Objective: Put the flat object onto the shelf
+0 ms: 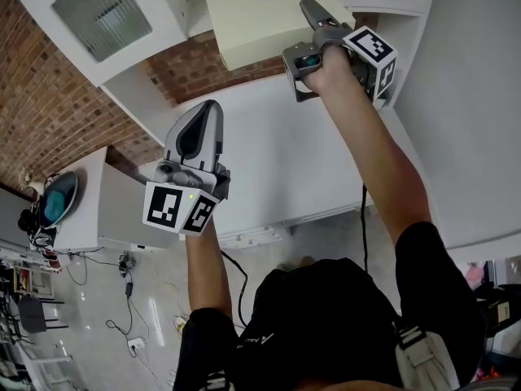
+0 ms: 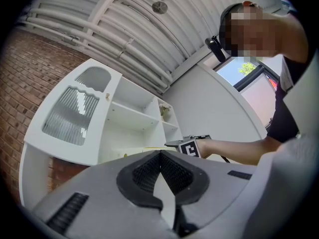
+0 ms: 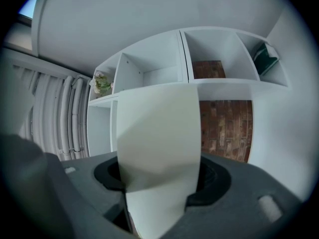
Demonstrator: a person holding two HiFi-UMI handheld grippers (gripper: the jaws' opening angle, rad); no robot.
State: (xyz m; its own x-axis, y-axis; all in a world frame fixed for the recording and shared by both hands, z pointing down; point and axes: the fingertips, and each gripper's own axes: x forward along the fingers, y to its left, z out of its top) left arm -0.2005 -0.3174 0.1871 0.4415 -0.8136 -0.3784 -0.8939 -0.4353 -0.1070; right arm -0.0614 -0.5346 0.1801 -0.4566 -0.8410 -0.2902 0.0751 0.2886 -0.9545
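The flat object (image 1: 260,19) is a cream board; my right gripper (image 1: 303,35) is shut on its near edge and holds it up towards the white shelf unit (image 1: 122,84). In the right gripper view the board (image 3: 157,128) stands upright between the pads of the right gripper (image 3: 159,178) and hides part of the shelf's open compartments (image 3: 187,86). My left gripper (image 1: 207,108) is lower and to the left, shut with nothing in it. In the left gripper view its pads (image 2: 144,176) meet at the tip, and the shelf (image 2: 132,116) lies ahead.
A glass-fronted cabinet door (image 2: 72,113) stands open at the shelf's left. A small plant (image 3: 102,83) sits on one shelf and a green thing (image 3: 266,59) in the top right compartment. Brick wall (image 3: 224,128) shows behind. A white counter (image 1: 269,153) lies below my arms.
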